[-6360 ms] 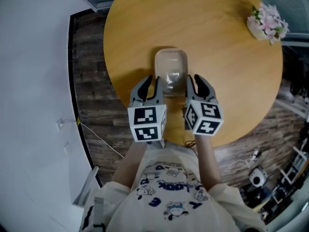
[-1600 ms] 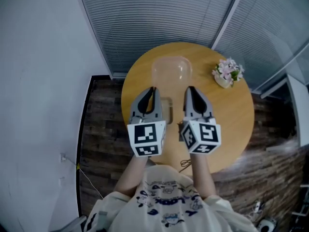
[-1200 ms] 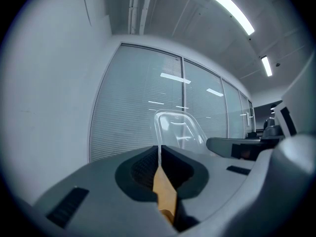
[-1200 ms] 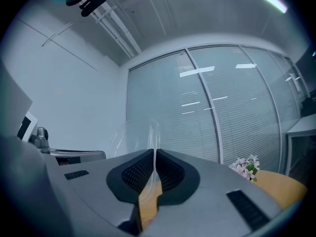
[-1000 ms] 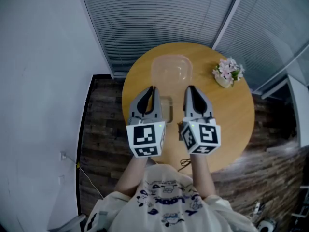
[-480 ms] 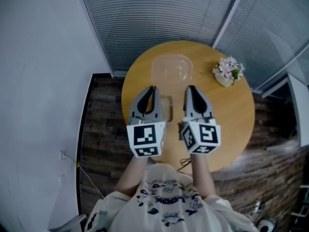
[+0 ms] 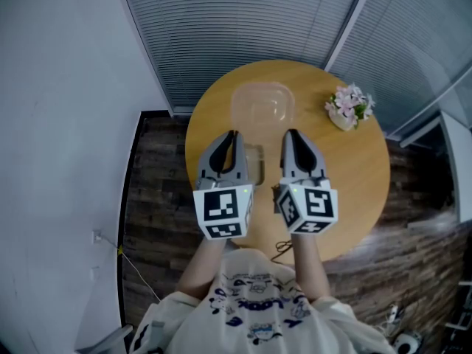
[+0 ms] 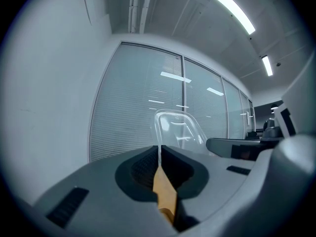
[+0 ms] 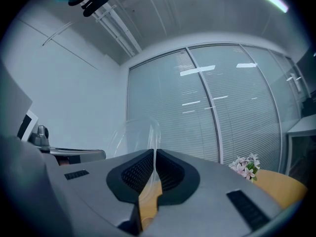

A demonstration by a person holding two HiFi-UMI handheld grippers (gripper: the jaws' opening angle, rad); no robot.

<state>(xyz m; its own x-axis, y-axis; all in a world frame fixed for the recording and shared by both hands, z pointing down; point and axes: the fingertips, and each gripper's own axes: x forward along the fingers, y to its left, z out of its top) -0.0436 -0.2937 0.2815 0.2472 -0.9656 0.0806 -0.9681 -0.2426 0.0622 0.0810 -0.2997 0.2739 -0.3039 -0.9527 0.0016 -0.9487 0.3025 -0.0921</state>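
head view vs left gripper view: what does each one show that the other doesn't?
Head view only: the flowers, the plank floor, the person's printed shirt.
Left gripper view only: the ceiling light strip, and up close, the left hand-held gripper shut on the edge of the clear plastic lid.
Both: that lid and the window blinds.

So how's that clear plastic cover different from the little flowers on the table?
The clear plastic cover is see-through and colourless; the flowers are pink and solid. The cover is pinched at its edge by the left gripper and right gripper; the flowers stand untouched on the round table. The cover looks far bigger.
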